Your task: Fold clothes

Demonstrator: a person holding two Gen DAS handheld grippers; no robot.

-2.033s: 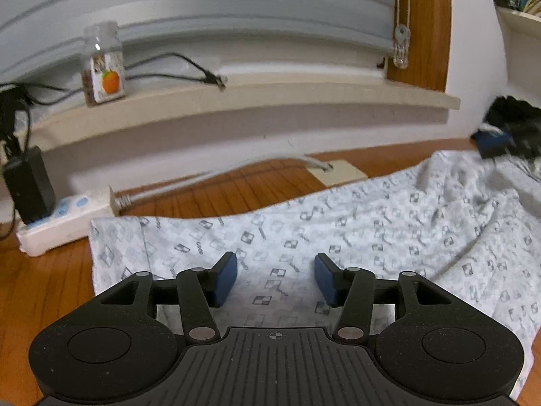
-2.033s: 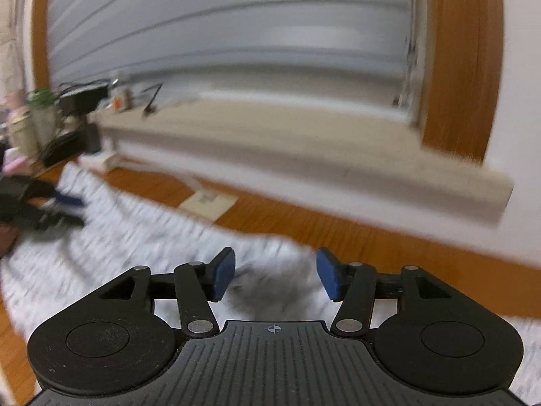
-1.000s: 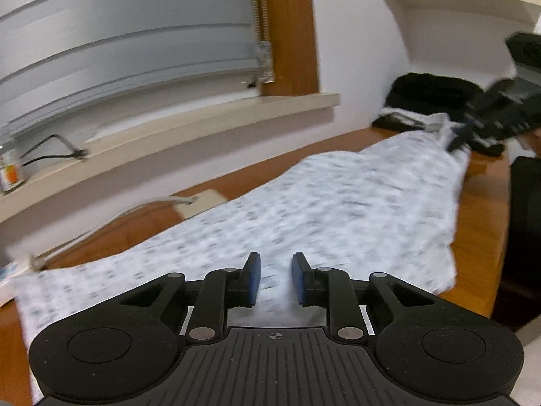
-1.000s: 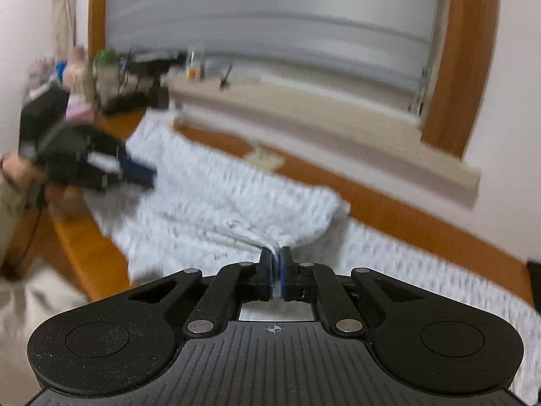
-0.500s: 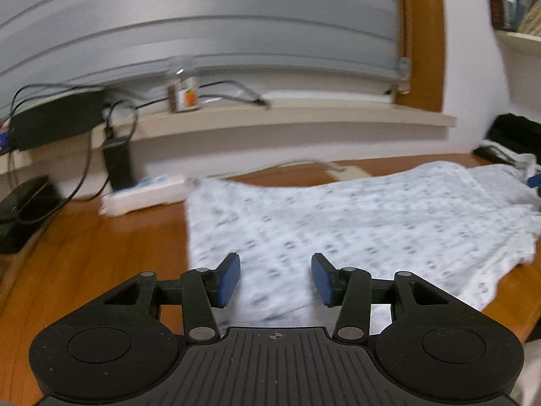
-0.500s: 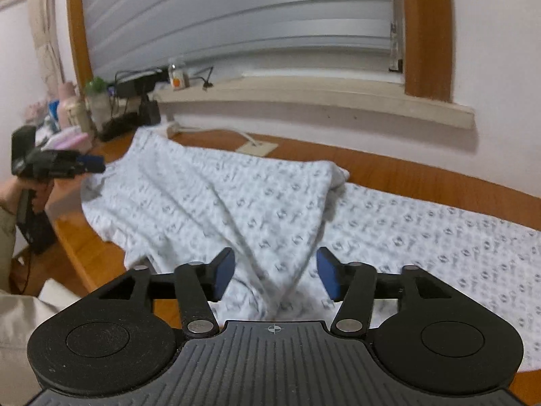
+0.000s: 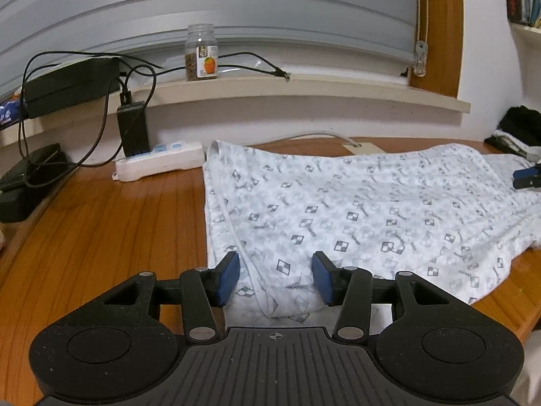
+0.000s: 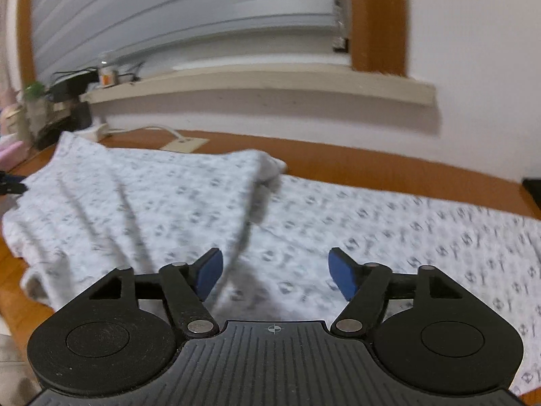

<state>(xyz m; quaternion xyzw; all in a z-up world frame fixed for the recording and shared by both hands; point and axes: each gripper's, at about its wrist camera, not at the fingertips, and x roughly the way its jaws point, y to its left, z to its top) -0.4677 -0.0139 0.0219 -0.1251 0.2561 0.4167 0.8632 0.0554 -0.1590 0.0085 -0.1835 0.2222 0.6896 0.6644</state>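
Observation:
A white garment with a grey diamond print [image 7: 355, 209] lies on the wooden table [image 7: 101, 223], one part folded over the rest. My left gripper [image 7: 275, 279] stands open over its near left corner, the hem lying loose below the blue pads without touching them. In the right wrist view the same garment [image 8: 162, 203] shows its folded flap at left over a flat layer at right. My right gripper [image 8: 275, 274] hovers above the fold's edge, its jaws opening wide, with nothing held between them. The right gripper's blue tips [image 7: 527, 176] peek in at the far right edge.
A white power strip [image 7: 159, 164] with a black adapter [image 7: 133, 132] and cables lies behind the garment. A jar [image 7: 202, 52] stands on the window ledge. Dark clothes [image 7: 517, 128] are piled at the right. A black box [image 7: 20, 182] sits at the left.
The right gripper let go of the garment's edge, opened wide and dropped closer to the cloth. The left gripper opened and swung back to the garment's left end, where it now holds still.

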